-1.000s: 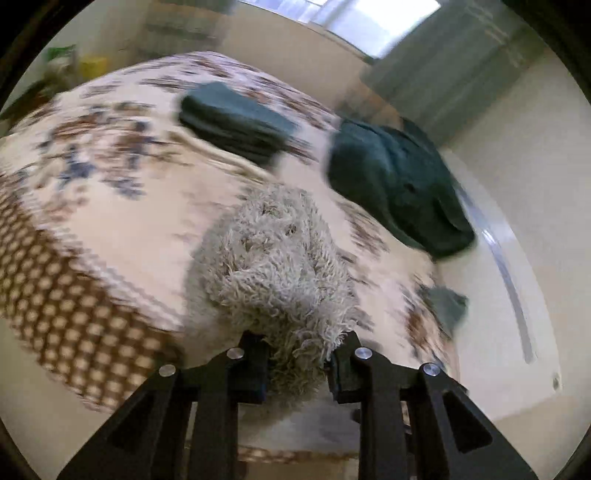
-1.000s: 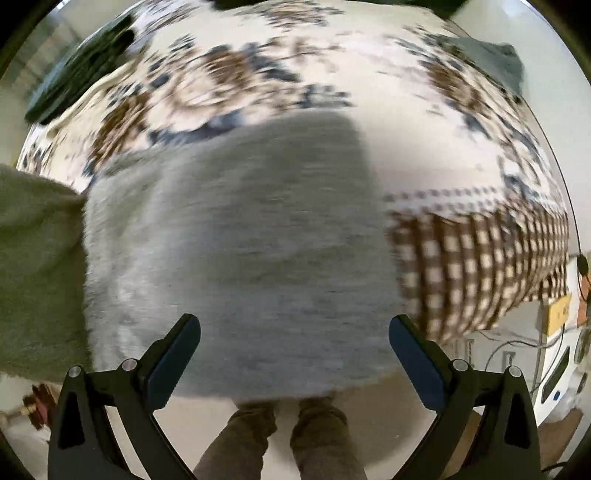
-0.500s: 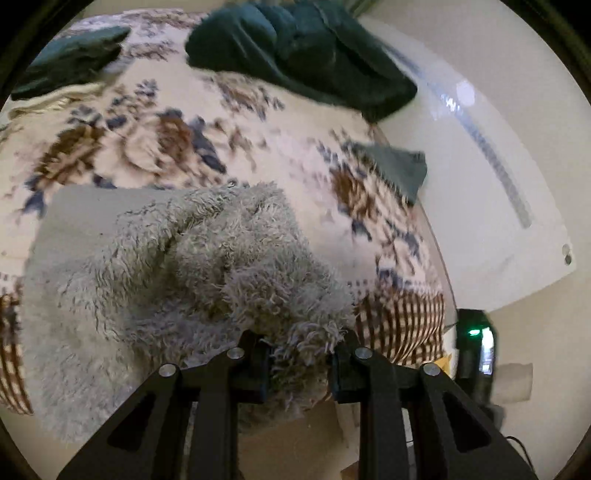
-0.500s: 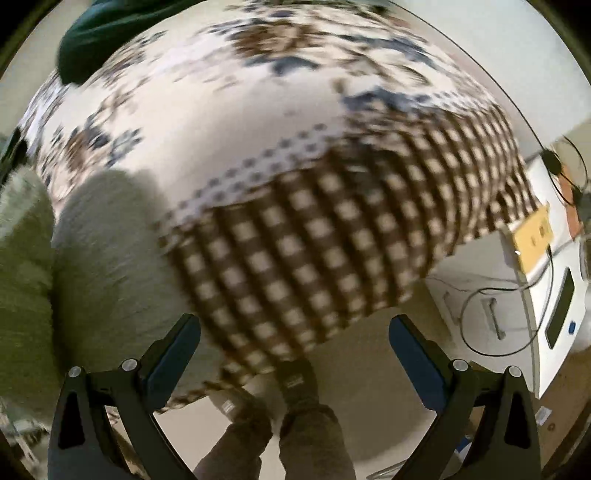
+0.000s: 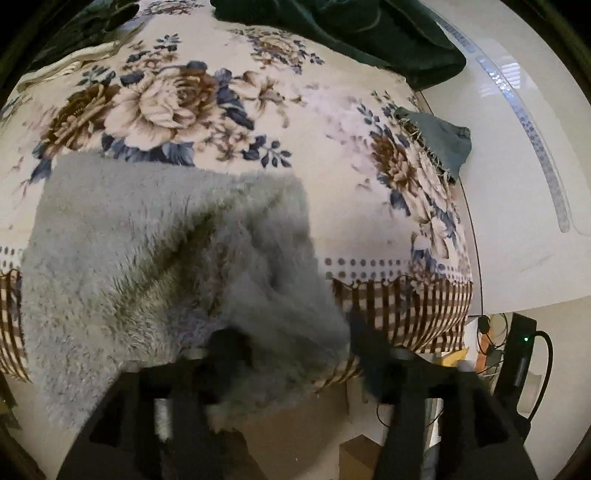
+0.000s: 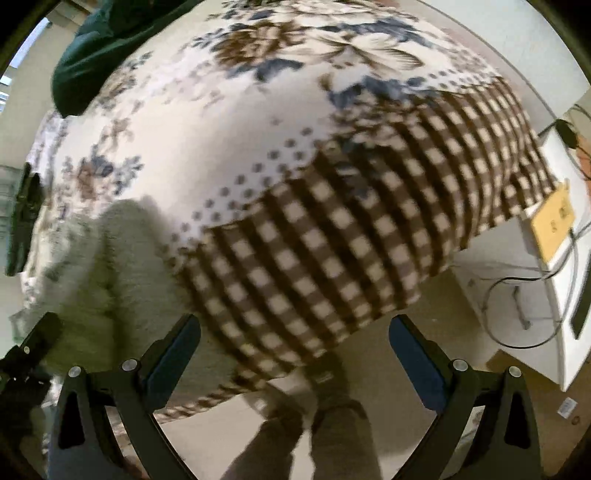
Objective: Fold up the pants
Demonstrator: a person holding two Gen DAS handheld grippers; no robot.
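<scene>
Left gripper [image 5: 291, 343] jaws opening with the fluffy grey pants [image 5: 147, 266] still between and just ahead of them, bunched at the bed [image 5: 332, 177] edge; right gripper [image 6: 295, 343] wide open, empty, pants off to its left; folding looks unfinished, needs squaring.

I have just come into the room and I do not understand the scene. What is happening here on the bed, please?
A person is folding fluffy grey pants on a bed with a floral cover, with a handheld gripper in each hand. The left gripper is opening its jaws, and the bunched end of the pants lies between them at the bed's edge. The right gripper is open and empty, over the checked border of the cover. Dark green clothes lie further back on the bed.
</scene>
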